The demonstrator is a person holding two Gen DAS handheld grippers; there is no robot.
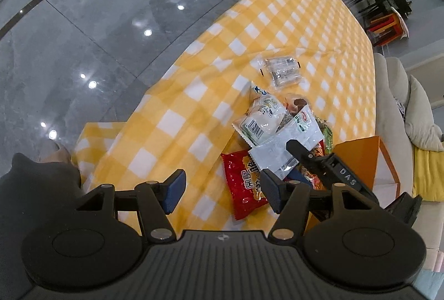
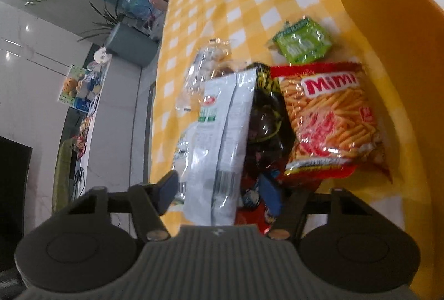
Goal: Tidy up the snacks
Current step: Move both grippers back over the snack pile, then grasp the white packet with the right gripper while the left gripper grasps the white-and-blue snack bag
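A pile of snack packets lies on the yellow checked tablecloth (image 1: 211, 94). My left gripper (image 1: 222, 189) is open and empty above the cloth, beside a red packet (image 1: 244, 183). My right gripper (image 2: 219, 189) is open, with its fingers on either side of a white and green packet (image 2: 222, 133); it also shows in the left wrist view (image 1: 283, 144) with the right gripper's finger (image 1: 305, 155) over it. To the right lie a black packet (image 2: 266, 122), a red Mimi packet (image 2: 330, 116) and a green packet (image 2: 302, 40).
An orange paper bag (image 1: 360, 161) stands right of the pile, its wall (image 2: 388, 22) close to the Mimi packet. A clear packet (image 1: 280, 69) lies farther along the table. A white bread packet (image 1: 263, 119) tops the pile. Grey tiled floor (image 1: 83, 36) lies left of the table.
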